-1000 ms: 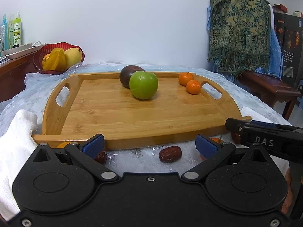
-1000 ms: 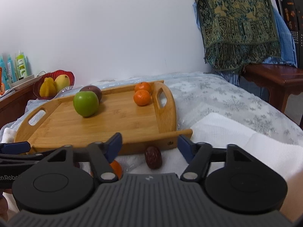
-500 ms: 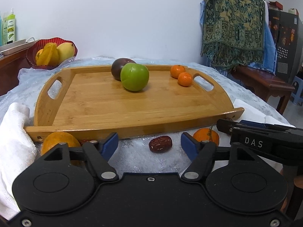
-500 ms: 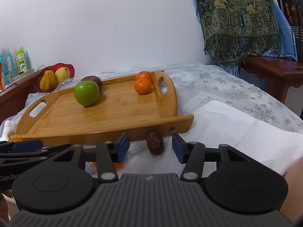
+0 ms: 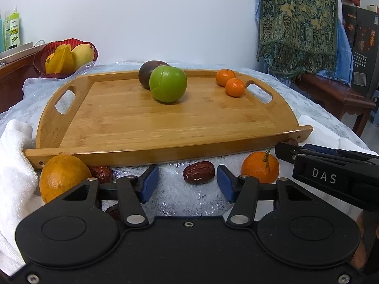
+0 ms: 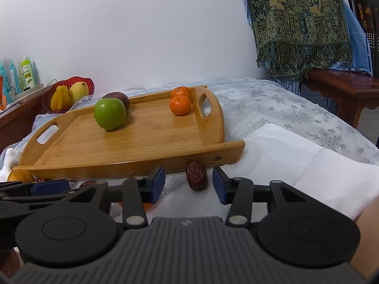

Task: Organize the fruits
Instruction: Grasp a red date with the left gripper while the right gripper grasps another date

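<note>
A bamboo tray [image 5: 165, 152] holds a green apple [image 5: 168, 84], a dark round fruit [image 5: 146, 71] and two small tangerines [image 5: 234, 87]. In front of it lie a red date [image 5: 199, 172], a stemmed tangerine [image 5: 260, 166], a large orange [image 5: 62, 176] and another date [image 5: 101, 174]. My left gripper [image 5: 187, 184] is closing, the first date just beyond its blue pads and untouched. In the right wrist view another date [image 6: 196, 175] lies by the tray's corner [image 6: 232, 151]. My right gripper [image 6: 188, 184] is closing around that date, with gaps on both sides.
A red bowl [image 5: 39, 64] of yellow fruit stands at the back left, bottles [image 6: 26, 73] behind it. White towels lie at the left [image 5: 14, 153] and right [image 6: 296, 156]. A patterned cloth [image 6: 298, 19] hangs over a wooden bench [image 6: 343, 87] at the right.
Both grippers' jaws have narrowed, the left one much more. The left view has shifted, bringing the large orange and the stemmed tangerine into sight.
</note>
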`<state>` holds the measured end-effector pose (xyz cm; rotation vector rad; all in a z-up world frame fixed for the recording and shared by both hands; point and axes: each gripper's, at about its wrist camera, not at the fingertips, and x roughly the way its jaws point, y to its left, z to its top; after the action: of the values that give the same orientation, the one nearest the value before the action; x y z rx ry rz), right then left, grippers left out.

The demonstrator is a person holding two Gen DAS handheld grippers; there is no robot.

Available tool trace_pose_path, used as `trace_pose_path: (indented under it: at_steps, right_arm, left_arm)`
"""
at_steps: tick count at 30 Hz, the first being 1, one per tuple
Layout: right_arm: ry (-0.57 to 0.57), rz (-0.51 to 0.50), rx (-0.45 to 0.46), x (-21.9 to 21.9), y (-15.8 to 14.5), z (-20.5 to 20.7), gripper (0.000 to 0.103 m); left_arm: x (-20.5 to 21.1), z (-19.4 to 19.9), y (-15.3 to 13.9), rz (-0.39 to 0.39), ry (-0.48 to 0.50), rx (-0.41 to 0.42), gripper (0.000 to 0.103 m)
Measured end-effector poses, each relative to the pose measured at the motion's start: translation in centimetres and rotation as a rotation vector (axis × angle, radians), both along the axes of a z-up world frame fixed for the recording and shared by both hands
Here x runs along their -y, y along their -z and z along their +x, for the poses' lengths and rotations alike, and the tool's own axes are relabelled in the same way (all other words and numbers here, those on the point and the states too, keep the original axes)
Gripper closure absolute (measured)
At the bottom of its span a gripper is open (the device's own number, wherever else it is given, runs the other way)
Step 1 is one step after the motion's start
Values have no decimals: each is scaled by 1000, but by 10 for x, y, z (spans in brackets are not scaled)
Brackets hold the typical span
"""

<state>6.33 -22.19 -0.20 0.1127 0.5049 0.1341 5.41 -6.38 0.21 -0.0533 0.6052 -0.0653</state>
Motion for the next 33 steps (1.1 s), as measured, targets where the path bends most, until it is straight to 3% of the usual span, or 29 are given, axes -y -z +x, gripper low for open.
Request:
trace_pose_path:
  at_steps: [7,22,33]
  right_arm:
    - [8,4,-3,-1,0,1,57]
    - [45,14,-22,0,2,5,76]
    - [86,21,80,4,-13,-5,78]
  left_arm:
    - [3,1,2,-1,9,-7,75]
    - [6,-3,0,3,-2,4,76]
    - [3,-9,-22,0,-14,80,76]
